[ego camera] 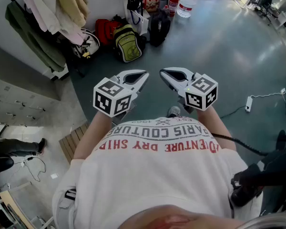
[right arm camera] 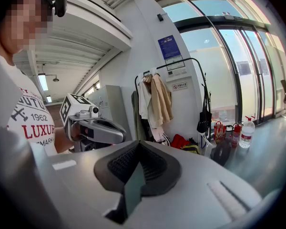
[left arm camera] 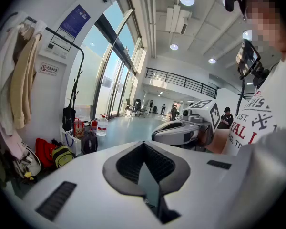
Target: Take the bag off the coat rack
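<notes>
A red backpack (ego camera: 106, 30) and a yellow-green backpack (ego camera: 126, 44) lay side by side on the grey floor (ego camera: 219, 46), with a black backpack (ego camera: 159, 26) just beside them. Behind these stood a fire extinguisher (ego camera: 174, 4) and a large water bottle (ego camera: 186, 5). A white power strip (ego camera: 248, 104) lay well apart, to the right.

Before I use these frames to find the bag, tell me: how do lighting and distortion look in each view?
Head view: evenly lit, soft sheen on the floor, edges bent. Left gripper view: bright windows backlight the black bag; round black vignette. Right gripper view: same window glare, fisheye curve.
</notes>
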`<state>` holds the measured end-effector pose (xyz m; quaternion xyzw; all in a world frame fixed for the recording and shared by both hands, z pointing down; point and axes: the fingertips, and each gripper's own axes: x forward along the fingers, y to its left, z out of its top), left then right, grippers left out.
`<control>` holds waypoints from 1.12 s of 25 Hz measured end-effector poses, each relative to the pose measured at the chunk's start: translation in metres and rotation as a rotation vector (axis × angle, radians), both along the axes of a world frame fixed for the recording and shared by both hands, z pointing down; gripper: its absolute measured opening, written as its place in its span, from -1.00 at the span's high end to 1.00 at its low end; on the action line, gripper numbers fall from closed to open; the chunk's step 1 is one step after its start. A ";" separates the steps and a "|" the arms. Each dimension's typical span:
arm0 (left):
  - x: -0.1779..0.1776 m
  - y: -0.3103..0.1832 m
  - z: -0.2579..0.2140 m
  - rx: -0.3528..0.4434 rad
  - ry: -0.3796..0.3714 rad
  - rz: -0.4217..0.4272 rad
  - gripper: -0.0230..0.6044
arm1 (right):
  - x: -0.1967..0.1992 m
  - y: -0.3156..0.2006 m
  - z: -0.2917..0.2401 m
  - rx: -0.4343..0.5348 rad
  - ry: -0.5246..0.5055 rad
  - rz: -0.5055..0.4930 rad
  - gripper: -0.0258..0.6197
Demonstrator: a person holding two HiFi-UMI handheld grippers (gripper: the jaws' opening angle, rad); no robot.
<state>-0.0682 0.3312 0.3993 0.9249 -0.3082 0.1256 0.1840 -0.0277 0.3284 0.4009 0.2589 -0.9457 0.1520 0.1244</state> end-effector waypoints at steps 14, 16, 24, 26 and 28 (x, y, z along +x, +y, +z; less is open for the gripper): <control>-0.013 -0.008 0.006 -0.014 0.031 0.004 0.92 | -0.010 -0.007 0.009 -0.014 0.001 0.010 0.92; -0.013 -0.008 0.006 -0.019 0.035 0.014 0.92 | -0.012 -0.009 0.009 -0.011 0.004 0.006 0.92; -0.023 -0.020 0.008 -0.002 0.044 -0.018 0.92 | -0.018 -0.018 0.020 -0.022 0.035 -0.004 0.92; -0.026 -0.020 0.004 -0.010 0.073 -0.033 0.92 | -0.020 -0.016 0.016 -0.013 0.034 -0.009 0.92; -0.028 -0.020 -0.005 -0.007 0.113 -0.036 0.92 | -0.019 -0.016 0.009 0.002 0.029 -0.013 0.92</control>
